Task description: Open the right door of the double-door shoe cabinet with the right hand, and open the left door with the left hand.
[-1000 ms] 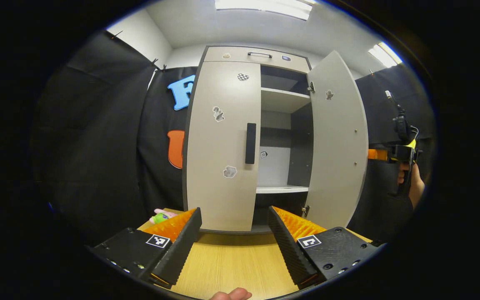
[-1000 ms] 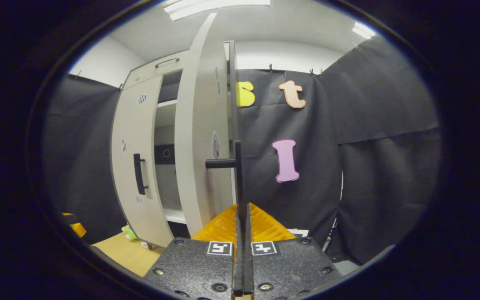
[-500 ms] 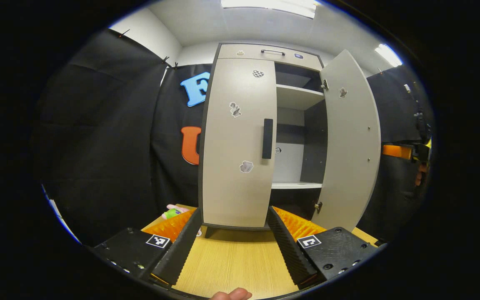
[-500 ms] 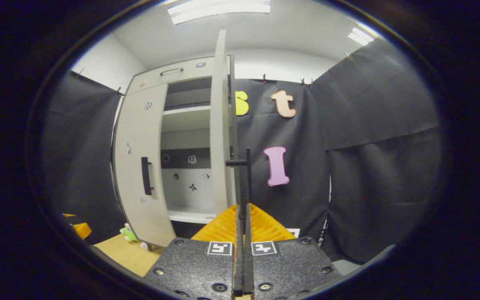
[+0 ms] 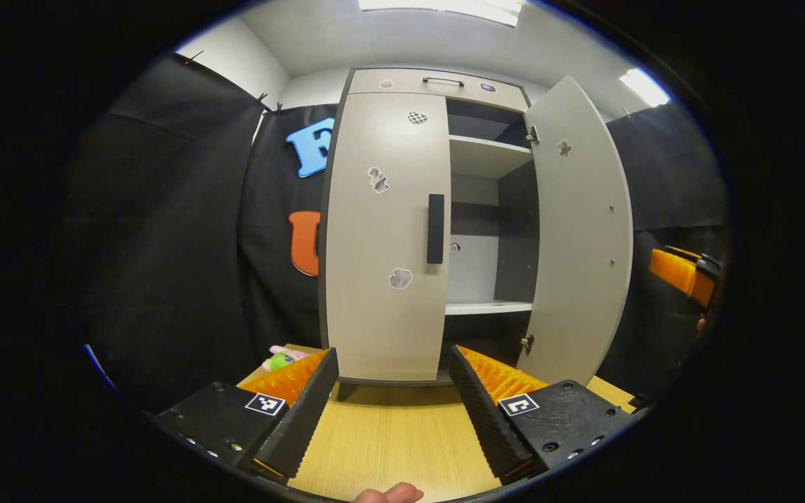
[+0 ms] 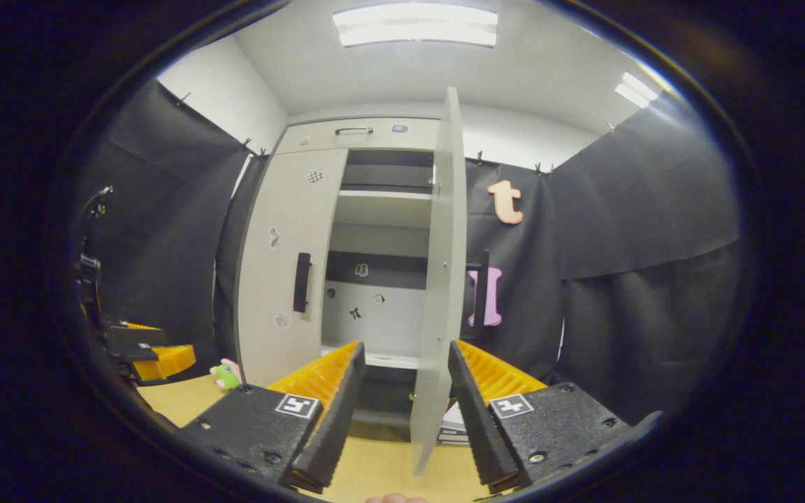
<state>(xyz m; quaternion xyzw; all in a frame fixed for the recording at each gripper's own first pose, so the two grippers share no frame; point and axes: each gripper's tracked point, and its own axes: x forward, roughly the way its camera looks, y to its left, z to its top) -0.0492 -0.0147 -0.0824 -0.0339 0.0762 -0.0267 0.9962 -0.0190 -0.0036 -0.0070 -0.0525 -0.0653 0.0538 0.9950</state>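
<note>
Both hand-held grippers gape empty (right door [image 6: 437,279] between the right's fingers).

No readable text, brand or number; stickers on left door [image 5: 385,237] too small to decipher

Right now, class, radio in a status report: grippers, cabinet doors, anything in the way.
Left gripper open, facing the left door, shut. Right gripper open, off the handle; right door swung wide. Nothing seen blocking the left door handle.
</note>
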